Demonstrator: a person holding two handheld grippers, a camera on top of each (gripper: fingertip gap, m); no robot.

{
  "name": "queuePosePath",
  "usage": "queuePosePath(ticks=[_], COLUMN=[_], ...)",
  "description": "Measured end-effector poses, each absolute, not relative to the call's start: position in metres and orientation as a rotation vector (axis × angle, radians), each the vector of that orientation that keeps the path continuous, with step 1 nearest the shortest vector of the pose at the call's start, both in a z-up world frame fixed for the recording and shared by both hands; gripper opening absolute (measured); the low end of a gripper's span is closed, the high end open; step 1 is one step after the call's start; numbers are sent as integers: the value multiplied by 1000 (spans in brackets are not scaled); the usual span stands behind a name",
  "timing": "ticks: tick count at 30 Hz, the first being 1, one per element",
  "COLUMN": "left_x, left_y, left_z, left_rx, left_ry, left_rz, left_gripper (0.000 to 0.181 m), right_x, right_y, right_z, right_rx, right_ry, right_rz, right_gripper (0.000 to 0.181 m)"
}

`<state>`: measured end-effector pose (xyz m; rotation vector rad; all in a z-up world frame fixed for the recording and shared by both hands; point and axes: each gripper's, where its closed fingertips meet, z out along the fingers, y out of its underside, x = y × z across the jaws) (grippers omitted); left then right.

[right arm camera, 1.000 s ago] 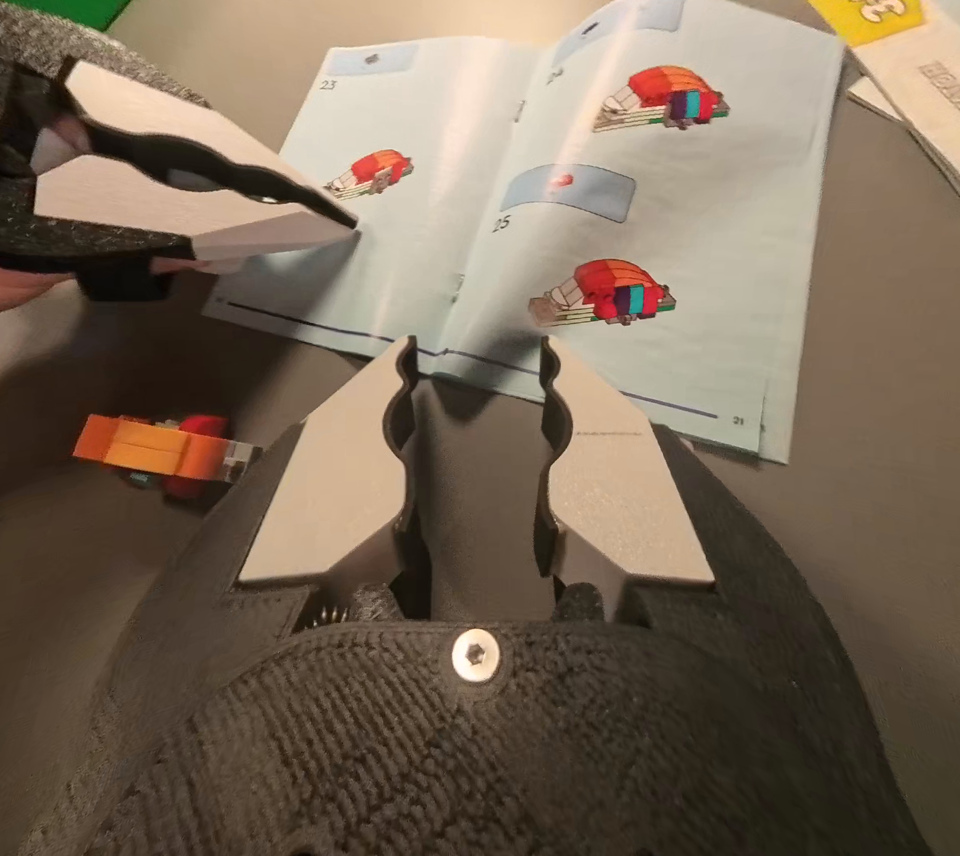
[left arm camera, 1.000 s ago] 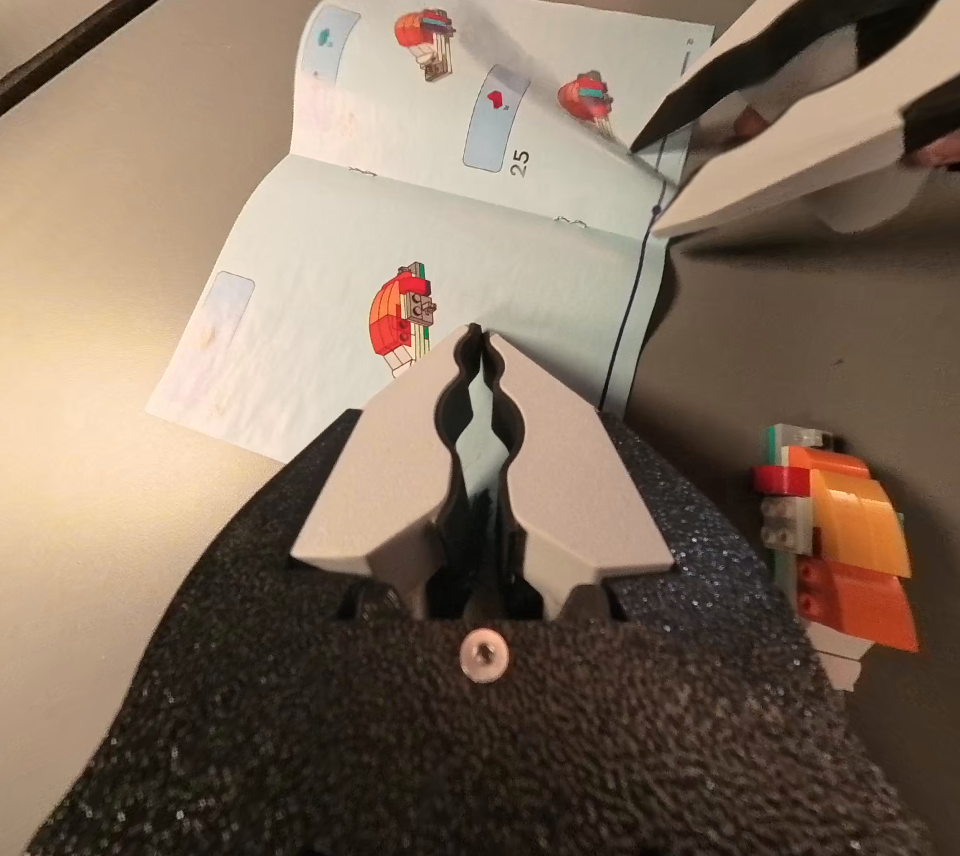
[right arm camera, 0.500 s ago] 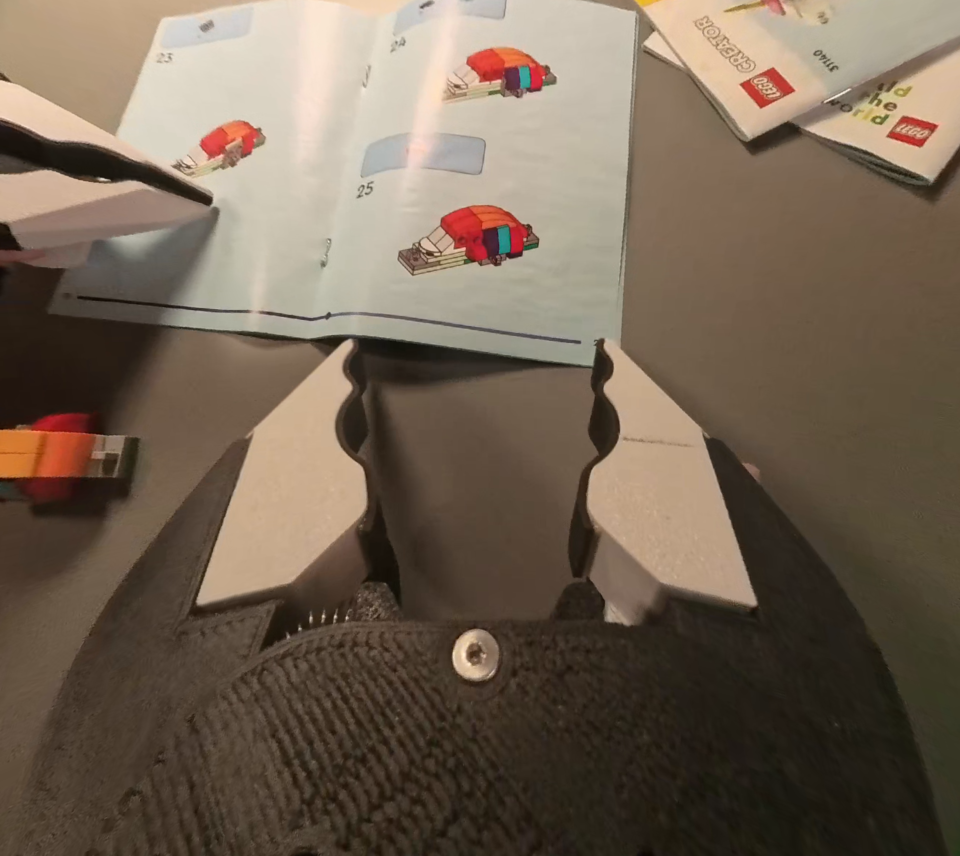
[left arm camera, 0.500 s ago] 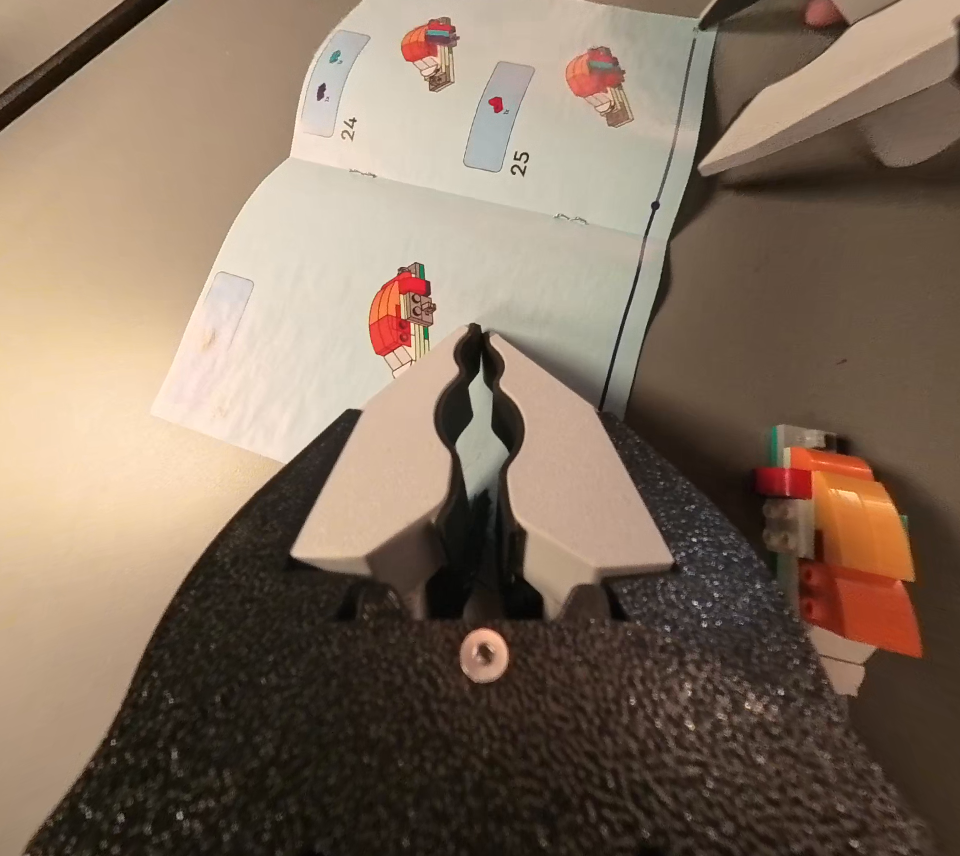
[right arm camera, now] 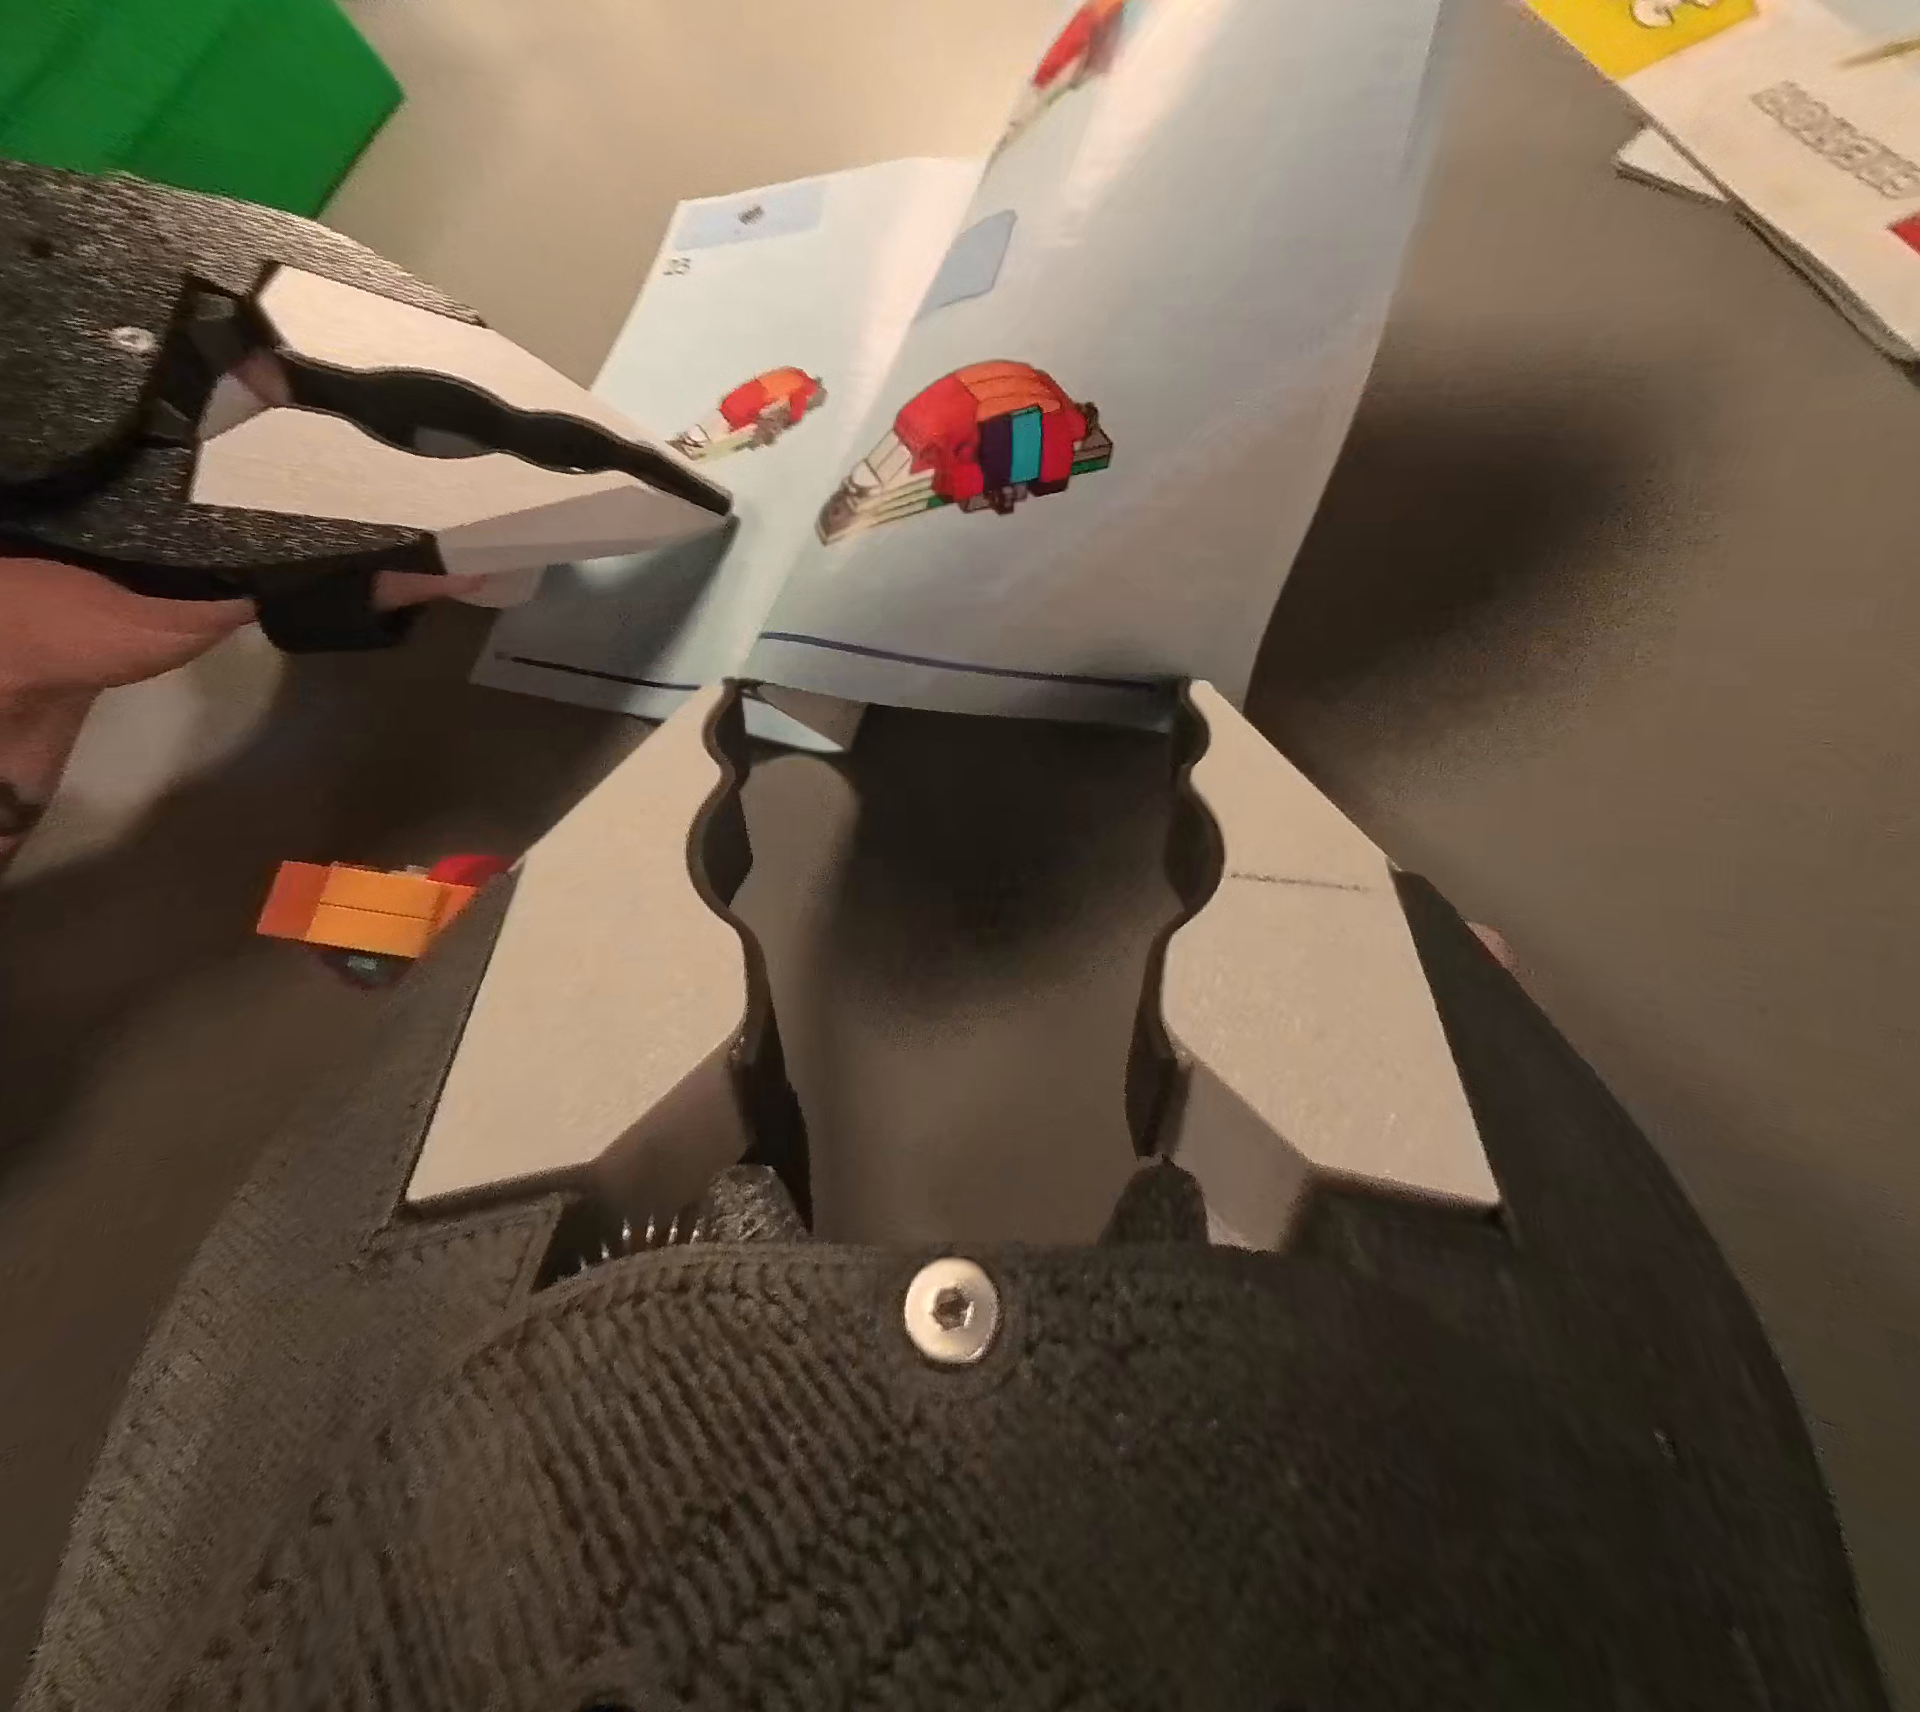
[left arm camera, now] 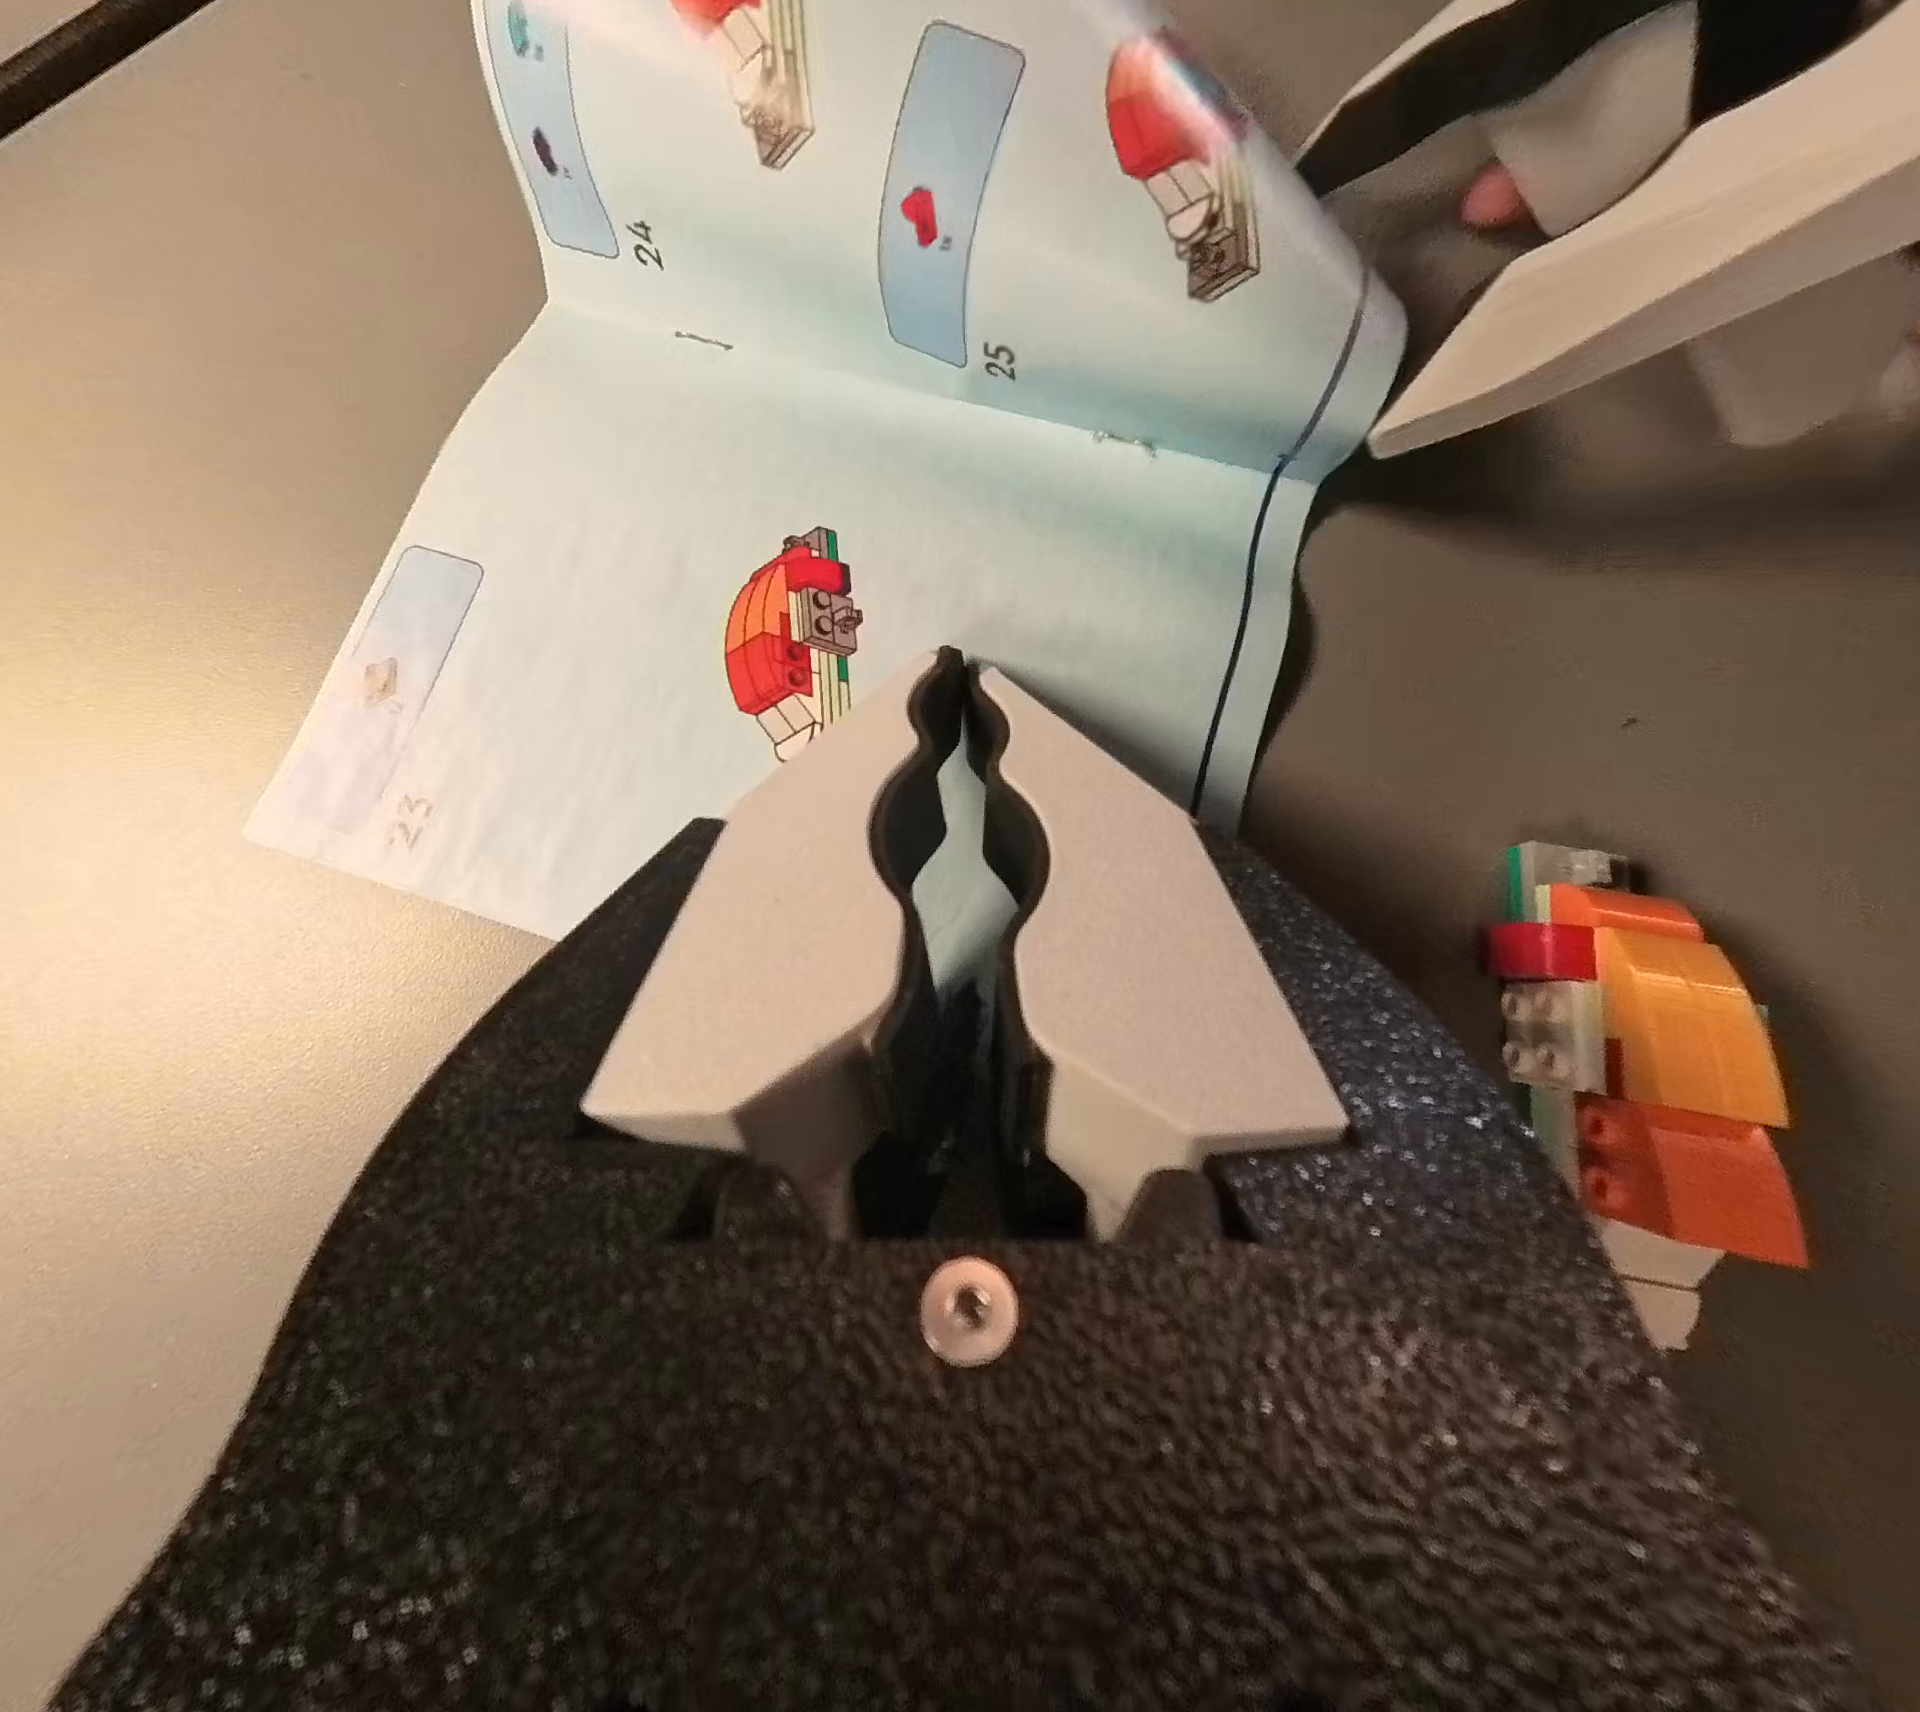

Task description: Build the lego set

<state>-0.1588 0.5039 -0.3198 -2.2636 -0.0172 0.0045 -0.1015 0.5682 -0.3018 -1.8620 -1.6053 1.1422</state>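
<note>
Up front in the left wrist view, the left gripper (left arm camera: 961, 675) sat clenched, tips together over the near page of the instruction booklet (left arm camera: 727, 436), pinning it and grasping nothing. Off to its right lay the half-built model (left arm camera: 1652, 1060), orange and red curved bricks on a grey and green base, resting on the table (left arm camera: 156, 519) untouched. Farther off, the far page was lifting beside the right gripper (left arm camera: 1340, 301).

Over in the right wrist view, the right gripper (right arm camera: 961, 696) was released, jaws wide, its tips at the raised page's lower edge. Spare booklets (right arm camera: 1745, 62) and a green bin (right arm camera: 156, 0) waited beyond. By my reckoning the build was midway: the teal and purple bricks pictured weren't on the model.
</note>
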Motion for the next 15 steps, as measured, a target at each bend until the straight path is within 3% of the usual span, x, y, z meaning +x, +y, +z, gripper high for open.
queuePosePath(ticks=[7,15], left_x=[-159,-159], left_y=[504,504], left_z=[-320,-320], left_rx=[-2262,-2258], left_ry=[-18,-31], left_rz=[9,-8], left_gripper=[0,0], right_x=[-109,-107], right_y=[551,570], right_z=[-283,-259], right_rx=[-1696,-1581], right_ry=[-1632,-1505], right_rz=[1265,1218], right_gripper=[77,52])
